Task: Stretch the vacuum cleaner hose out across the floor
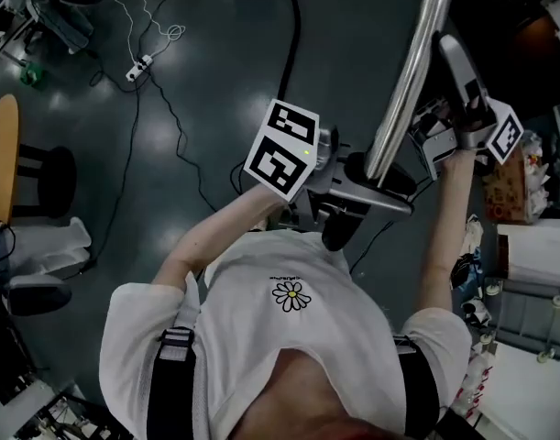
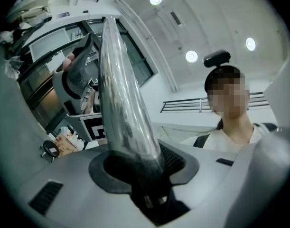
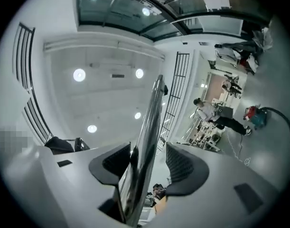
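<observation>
Floor (image 1: pixel 234 44) lay open at upper left, cables (image 1: pixel 137 145) crossing it.
Your left gripper (image 1: pixel 371 180) clenched the vacuum tube (image 1: pixel 415 67); your right gripper (image 3: pixel 150 164), raised, had its jaws loose around it.

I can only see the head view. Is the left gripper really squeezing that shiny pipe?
Observer: Yes. The left gripper view shows the fingers of the left gripper pressed onto the shiny pipe.
Operator: What about the other one?
Observer: In the right gripper view, the pipe stands between the fingers of the right gripper, with a gap on one side, so it isn't clamped.
Operator: Is anybody else in the room?
Observer: Yes. The right gripper view shows another person standing far off.
</observation>
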Demonstrator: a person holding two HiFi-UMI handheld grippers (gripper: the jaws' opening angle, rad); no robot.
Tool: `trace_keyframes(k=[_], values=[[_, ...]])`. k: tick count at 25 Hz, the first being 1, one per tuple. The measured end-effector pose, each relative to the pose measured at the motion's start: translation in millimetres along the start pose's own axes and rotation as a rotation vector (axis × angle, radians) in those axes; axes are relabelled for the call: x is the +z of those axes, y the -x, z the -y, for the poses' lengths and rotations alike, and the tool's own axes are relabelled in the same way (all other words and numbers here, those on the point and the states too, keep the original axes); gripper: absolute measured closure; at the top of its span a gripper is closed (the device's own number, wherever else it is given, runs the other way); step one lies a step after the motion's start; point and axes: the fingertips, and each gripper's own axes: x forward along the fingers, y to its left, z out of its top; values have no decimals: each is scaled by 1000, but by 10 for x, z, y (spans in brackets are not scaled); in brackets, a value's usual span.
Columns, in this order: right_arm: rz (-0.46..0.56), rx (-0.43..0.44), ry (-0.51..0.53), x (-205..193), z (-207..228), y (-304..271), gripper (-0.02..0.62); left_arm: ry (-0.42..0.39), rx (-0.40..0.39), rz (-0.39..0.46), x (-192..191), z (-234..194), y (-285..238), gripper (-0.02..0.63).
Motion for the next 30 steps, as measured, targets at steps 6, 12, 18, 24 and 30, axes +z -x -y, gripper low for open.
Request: trace_keyframes(k=[6,12,18,24,30], values=[[-235,20,214,-334,-508,274,374,-94,-36,-105,-446,-48,-575,459],[-375,6,276,-794,-406,335,374,-169,13,-212,-882,-175,-497,460],[-643,-37,362,-1244,-334,454,373,-65,-34,-109,-1004,-206,-512,488],[-735,-147,426,-1249,-110,632,368,27,-8,-21,-965,-434,-461,509],[-727,-237,438,-1207,26,793,364,106,-13,6,-987,-522,-441,544]])
